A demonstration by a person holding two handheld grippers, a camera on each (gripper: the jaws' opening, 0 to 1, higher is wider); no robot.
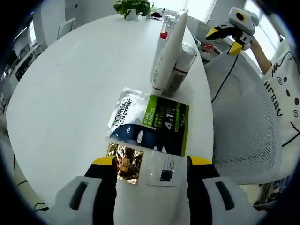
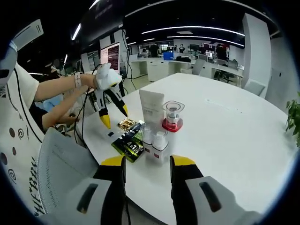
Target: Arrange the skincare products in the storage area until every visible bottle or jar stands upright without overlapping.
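In the left gripper view, the left gripper (image 1: 152, 163) has its yellow-tipped black fingers (image 1: 107, 165) spread wide apart with nothing between them, hovering over the round white desk (image 1: 70, 84). Between the fingertips lie a crinkled gold foil sachet (image 1: 124, 162), beside the left finger, and a small clear sachet with a dark square print (image 1: 164, 169), beside the right finger. Just beyond these lies a flat green, black and silver face-mask packet (image 1: 150, 120). Farther out stands a cluster of upright skincare products: a tall white tube (image 1: 169, 51) on its cap, a clear-capped bottle with a red collar (image 1: 183, 63) touching it. A green potted plant (image 1: 133, 7) sits at the far edge of the desk, and a white mesh chair (image 1: 243, 126) stands to the right.

In the right gripper view, the right gripper (image 2: 147, 165) also has its fingers (image 2: 183, 168) parted wide and holds nothing. Just past the fingertips stand two small white bottles (image 2: 154, 139) side by side, with the tube and the red-collared bottle right behind them. The packet lies to their left. Beyond it, the left gripper hangs in a person's hand (image 2: 93, 80), fingers apart.
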